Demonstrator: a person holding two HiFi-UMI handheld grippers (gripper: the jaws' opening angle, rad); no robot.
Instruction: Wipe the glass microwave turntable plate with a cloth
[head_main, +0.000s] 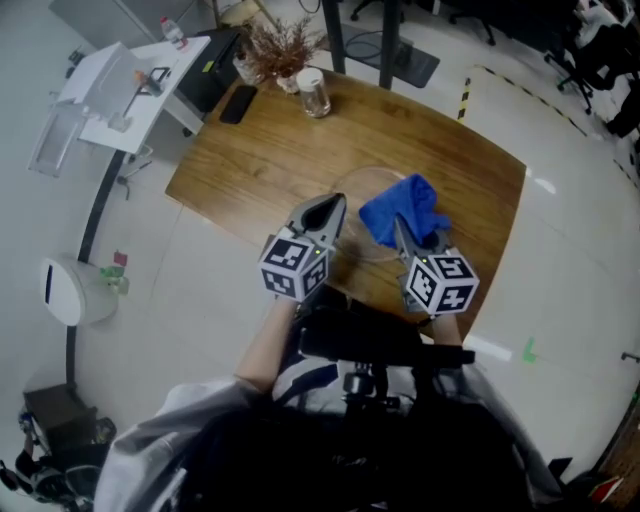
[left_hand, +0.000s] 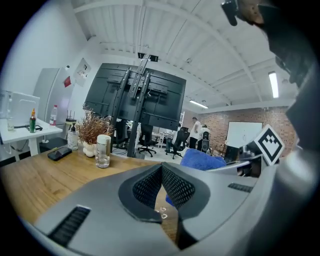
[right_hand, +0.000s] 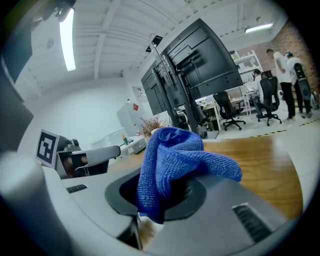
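The clear glass turntable plate (head_main: 365, 185) lies flat on the wooden table (head_main: 260, 150), hard to make out against the wood. A blue cloth (head_main: 402, 208) hangs bunched over the plate's right part, with my right gripper (head_main: 408, 236) shut on it. In the right gripper view the cloth (right_hand: 170, 155) fills the space between the jaws of that gripper (right_hand: 169, 194). My left gripper (head_main: 330, 212) has its tips at the plate's left rim. In the left gripper view its pads (left_hand: 172, 185) meet, and I see nothing between them; the gripper (left_hand: 161, 172) is shut.
A glass jar (head_main: 314, 93), a vase of dried plants (head_main: 283, 55) and a black phone (head_main: 238, 103) stand at the table's far edge. A white side table (head_main: 130, 85) is at the left. The table's near edge runs just under both grippers.
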